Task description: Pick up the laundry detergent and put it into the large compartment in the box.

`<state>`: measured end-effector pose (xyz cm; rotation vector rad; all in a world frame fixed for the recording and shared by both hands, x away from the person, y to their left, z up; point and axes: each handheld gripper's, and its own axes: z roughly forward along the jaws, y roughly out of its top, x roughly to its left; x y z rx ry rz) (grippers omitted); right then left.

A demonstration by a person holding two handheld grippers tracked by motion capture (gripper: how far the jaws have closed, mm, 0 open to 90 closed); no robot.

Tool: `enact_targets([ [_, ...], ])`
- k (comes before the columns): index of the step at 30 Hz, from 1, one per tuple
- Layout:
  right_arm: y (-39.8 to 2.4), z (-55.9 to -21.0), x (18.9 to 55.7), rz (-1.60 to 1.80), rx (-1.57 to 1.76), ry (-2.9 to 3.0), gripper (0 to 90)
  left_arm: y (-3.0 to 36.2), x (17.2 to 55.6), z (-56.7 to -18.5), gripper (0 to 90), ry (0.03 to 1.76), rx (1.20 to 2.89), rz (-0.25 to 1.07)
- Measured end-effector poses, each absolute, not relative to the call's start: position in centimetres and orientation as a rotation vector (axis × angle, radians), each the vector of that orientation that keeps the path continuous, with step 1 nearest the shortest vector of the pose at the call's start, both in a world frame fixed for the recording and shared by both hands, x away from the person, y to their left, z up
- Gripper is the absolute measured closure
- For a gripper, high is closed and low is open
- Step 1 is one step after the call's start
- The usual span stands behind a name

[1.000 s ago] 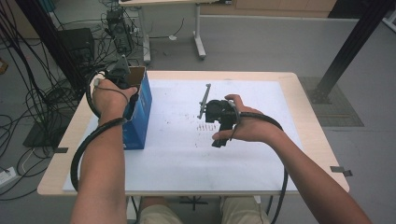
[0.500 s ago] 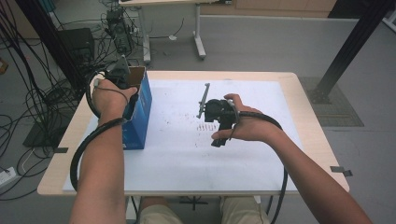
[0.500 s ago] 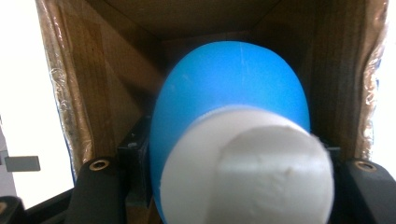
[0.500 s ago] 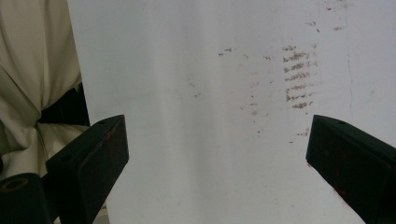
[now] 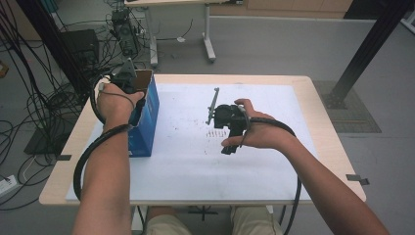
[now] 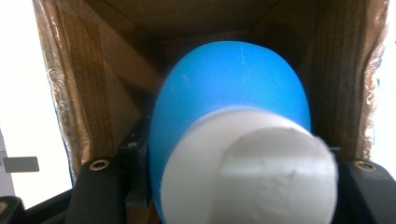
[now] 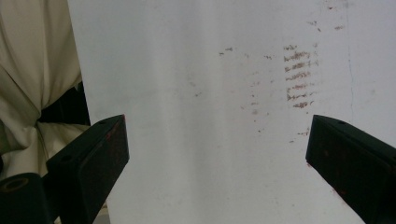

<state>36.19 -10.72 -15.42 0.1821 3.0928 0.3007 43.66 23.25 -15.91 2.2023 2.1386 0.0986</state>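
Your left gripper [image 5: 128, 78] sits over the open top of the blue box [image 5: 147, 117], which stands at the left end of the table [image 5: 318, 122], close to the left edge and reaching toward the far edge. There is little free surface on the box's left; to its right the white sheet [image 5: 186, 156] lies bare as far as your right hand. In the left gripper view the jaws are closed on a blue bottle with a white cap [image 6: 233, 126], its blue body pointing down into the box between the brown cardboard walls [image 6: 112, 93], the cap nearest the camera. The bottle takes up most of the opening, so the walls stand close on both sides.

Your right gripper [image 5: 230, 122] rests near the middle of the white sheet, well apart from the box. In the right gripper view its jaws stand wide apart with nothing between them, just the white sheet with faint reddish-brown smudges [image 7: 299, 79] below. Open sheet runs to the right and near edges of the table around that hand.

The sheet covers most of the wooden tabletop, leaving a wooden border. Past the far edge you have grey floor, a second table's legs [image 5: 208, 34], and a tangle of black cables [image 5: 44, 98] and equipment off to the left
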Motion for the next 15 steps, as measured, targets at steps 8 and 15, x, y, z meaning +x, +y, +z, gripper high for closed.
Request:
enact_targets([
  [8, -10.76, -15.24, 36.16, 0.298, 0.180, 3.087, 5.8, 23.35, 43.78, -15.88, 36.9, 2.139, 2.204, 0.090],
  [15, -10.62, -15.28, 36.14, 0.296, 0.181, 3.088, 5.8, 23.44, 43.76, -15.88, 36.9, 2.139, 2.202, 0.087],
])
